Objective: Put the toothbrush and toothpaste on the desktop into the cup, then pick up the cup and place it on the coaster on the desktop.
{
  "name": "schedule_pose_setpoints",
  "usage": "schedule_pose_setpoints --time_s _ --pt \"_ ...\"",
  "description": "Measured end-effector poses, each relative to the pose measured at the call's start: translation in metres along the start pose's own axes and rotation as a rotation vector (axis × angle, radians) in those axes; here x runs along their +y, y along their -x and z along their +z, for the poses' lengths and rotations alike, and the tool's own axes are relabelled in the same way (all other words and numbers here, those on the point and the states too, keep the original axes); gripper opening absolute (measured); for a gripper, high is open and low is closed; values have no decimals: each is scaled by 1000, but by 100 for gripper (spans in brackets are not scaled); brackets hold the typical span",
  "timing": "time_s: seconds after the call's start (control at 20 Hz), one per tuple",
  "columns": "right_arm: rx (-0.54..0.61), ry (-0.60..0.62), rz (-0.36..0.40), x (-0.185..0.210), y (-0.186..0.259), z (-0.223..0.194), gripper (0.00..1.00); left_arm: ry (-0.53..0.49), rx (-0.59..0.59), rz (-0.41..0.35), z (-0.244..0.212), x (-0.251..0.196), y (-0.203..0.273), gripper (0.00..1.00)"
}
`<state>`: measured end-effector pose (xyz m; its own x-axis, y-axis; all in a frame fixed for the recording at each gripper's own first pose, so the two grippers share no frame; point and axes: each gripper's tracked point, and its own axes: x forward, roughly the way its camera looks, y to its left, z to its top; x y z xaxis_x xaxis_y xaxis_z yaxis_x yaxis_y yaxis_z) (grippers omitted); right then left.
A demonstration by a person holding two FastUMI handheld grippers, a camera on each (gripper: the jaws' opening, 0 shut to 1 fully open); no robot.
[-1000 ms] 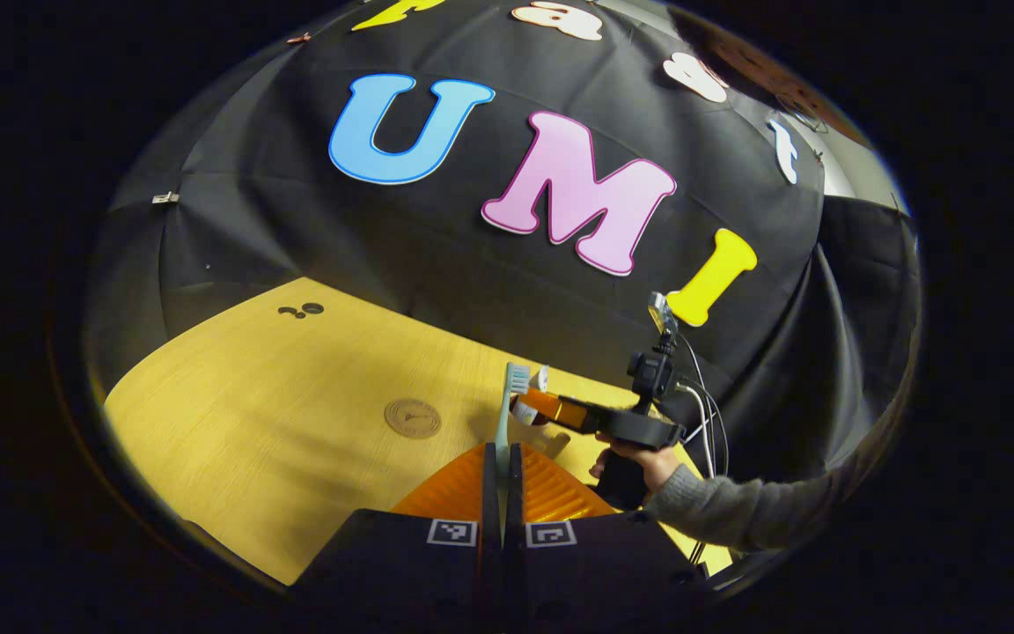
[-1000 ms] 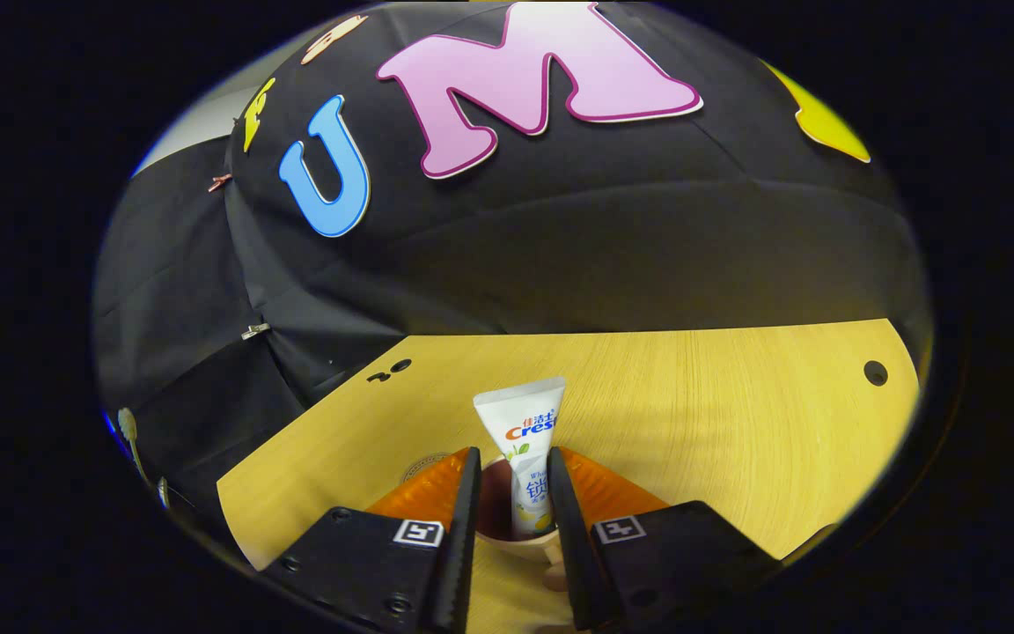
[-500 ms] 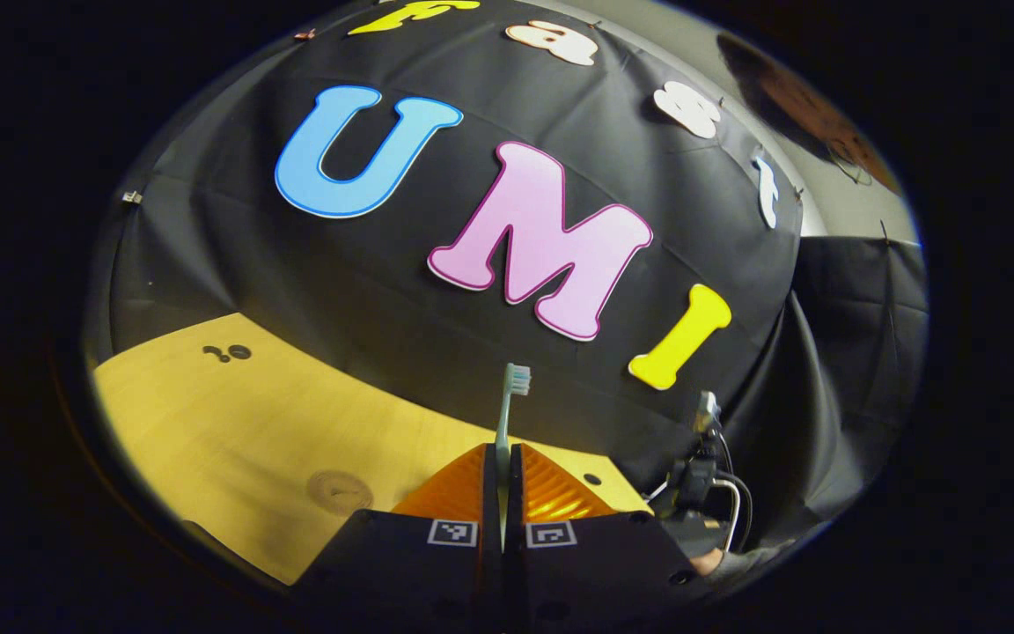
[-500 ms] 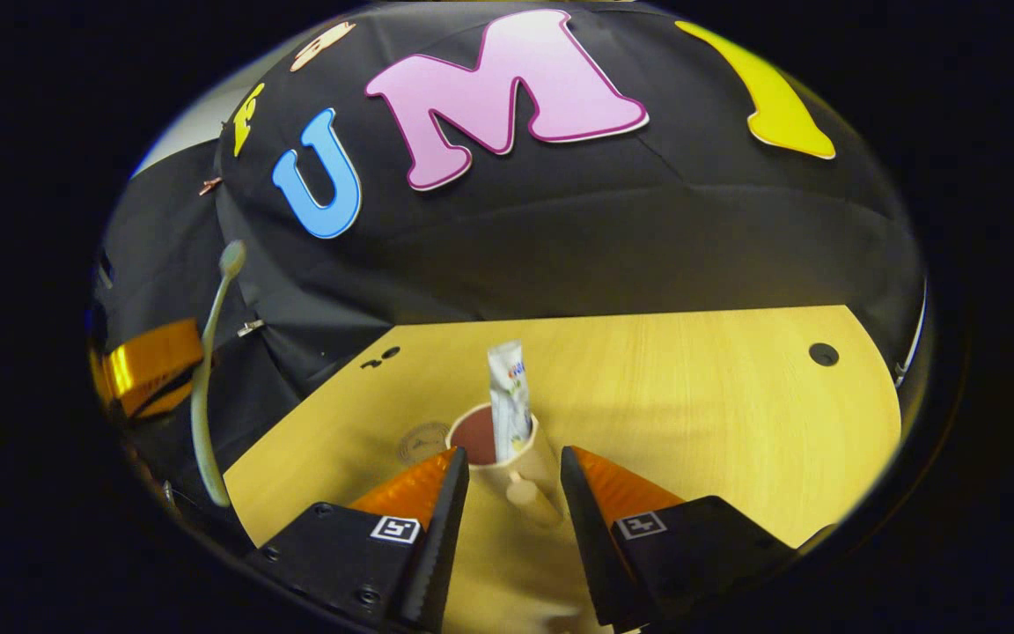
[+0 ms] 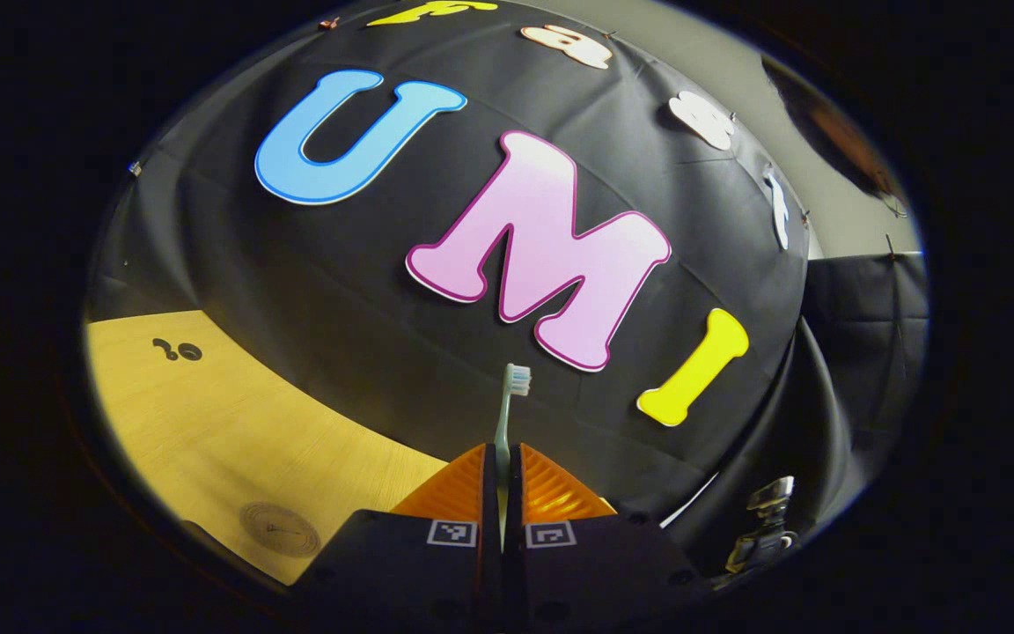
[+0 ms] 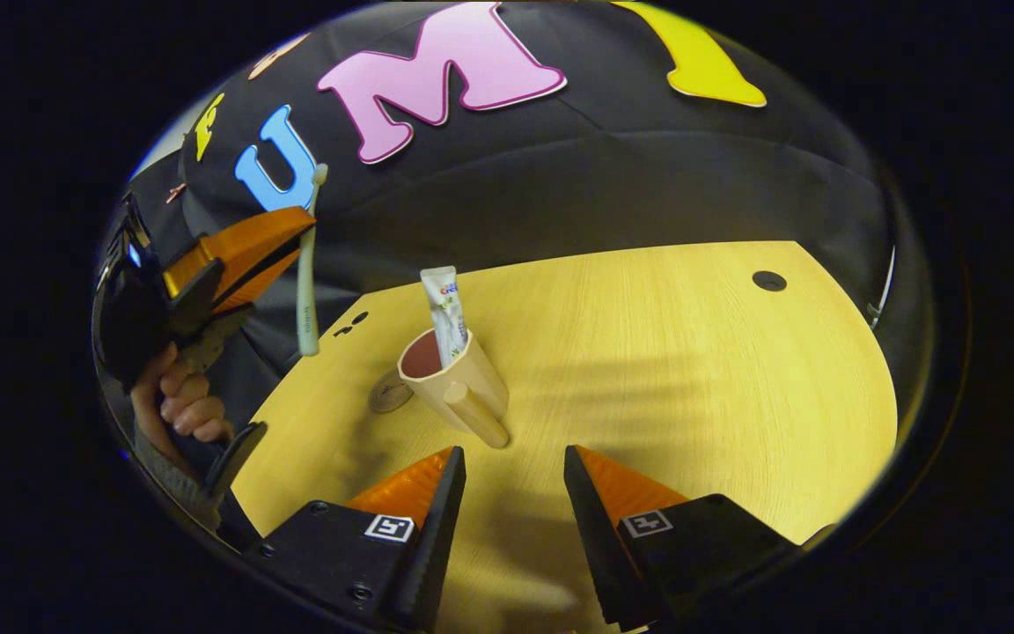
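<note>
Two grippers are working over the desk [image 6: 692, 370]: at the left of the right gripper view, the left gripper [image 6: 300, 233] is clamping its fingers tight on the toothbrush [image 6: 306, 273], holding it upright in the air. Right of it, the cup [image 6: 454, 383] is standing beside the coaster [image 6: 386, 394], holding the toothpaste [image 6: 447, 313]. Nearest, the right gripper [image 6: 511, 458] is hanging wide open, gripping nothing.

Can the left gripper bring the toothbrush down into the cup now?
Probably yes. The left gripper holds the toothbrush in the air beside the cup, whose mouth is open apart from the toothpaste.
</note>
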<state>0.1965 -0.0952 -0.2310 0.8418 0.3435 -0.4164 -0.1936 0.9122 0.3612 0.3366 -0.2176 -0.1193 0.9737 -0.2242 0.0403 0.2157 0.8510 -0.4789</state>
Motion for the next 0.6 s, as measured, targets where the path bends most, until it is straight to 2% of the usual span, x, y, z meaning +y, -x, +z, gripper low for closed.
schedule_pose_setpoints --time_s 0.25,0.6 --pt "-6 -43 -30 -26 12 -3 70 -1 9 42 -36 28 -31 6" --pt "-2 -71 -45 -45 15 -10 70 -62 28 93 -78 54 -46 6"
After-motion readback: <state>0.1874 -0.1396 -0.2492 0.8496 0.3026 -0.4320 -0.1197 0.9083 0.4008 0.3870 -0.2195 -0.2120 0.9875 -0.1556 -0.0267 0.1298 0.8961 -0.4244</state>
